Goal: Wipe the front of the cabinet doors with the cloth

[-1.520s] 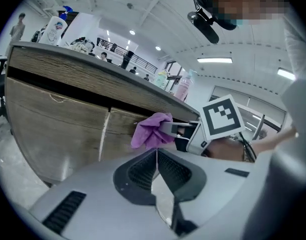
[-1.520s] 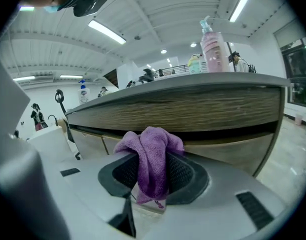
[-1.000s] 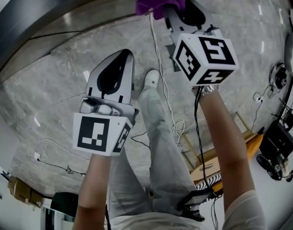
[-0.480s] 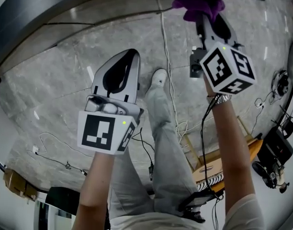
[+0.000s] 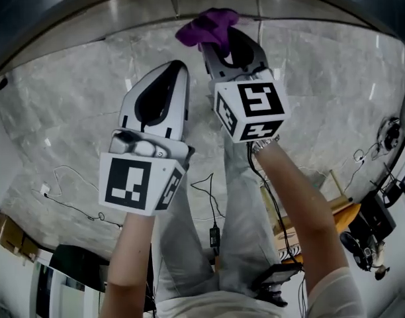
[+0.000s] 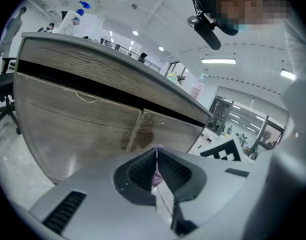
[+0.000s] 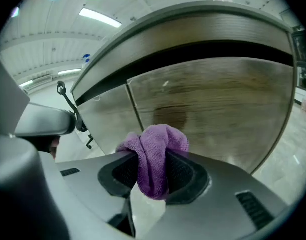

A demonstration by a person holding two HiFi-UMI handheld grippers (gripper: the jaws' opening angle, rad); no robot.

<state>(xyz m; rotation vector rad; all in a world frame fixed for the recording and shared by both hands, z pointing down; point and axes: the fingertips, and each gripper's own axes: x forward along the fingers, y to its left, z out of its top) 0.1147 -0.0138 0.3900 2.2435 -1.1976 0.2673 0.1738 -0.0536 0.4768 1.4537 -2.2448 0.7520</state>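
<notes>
Cloth (image 5: pixel 208 28) (image 7: pixel 154 156): purple, bunched into a wad and pinched between the jaws of your right gripper (image 5: pixel 219 42) (image 7: pixel 152 170), with a rounded lump standing out past the tips and a short tail hanging behind them. It sits just in front of the cabinet doors (image 7: pixel 208 104) (image 6: pixel 78 119), low on the right-hand door and close to the seam (image 7: pixel 135 109) between the two doors; whether it touches the wood cannot be told. A darker patch (image 7: pixel 170 116) marks the door just above the cloth. Doors: pale wood grain, under a dark gap and a curved top edge. Left gripper (image 5: pixel 171 71) (image 6: pixel 156 156): you hold it beside the right one, clear of the doors, its jaws pressed together; a thin purple sliver shows along their seam, too small to identify. Floor (image 5: pixel 70 124): grey stone, with loose cables (image 5: pixel 70 197) lying across it. Your legs (image 5: pixel 235 197) show below both grippers.
</notes>
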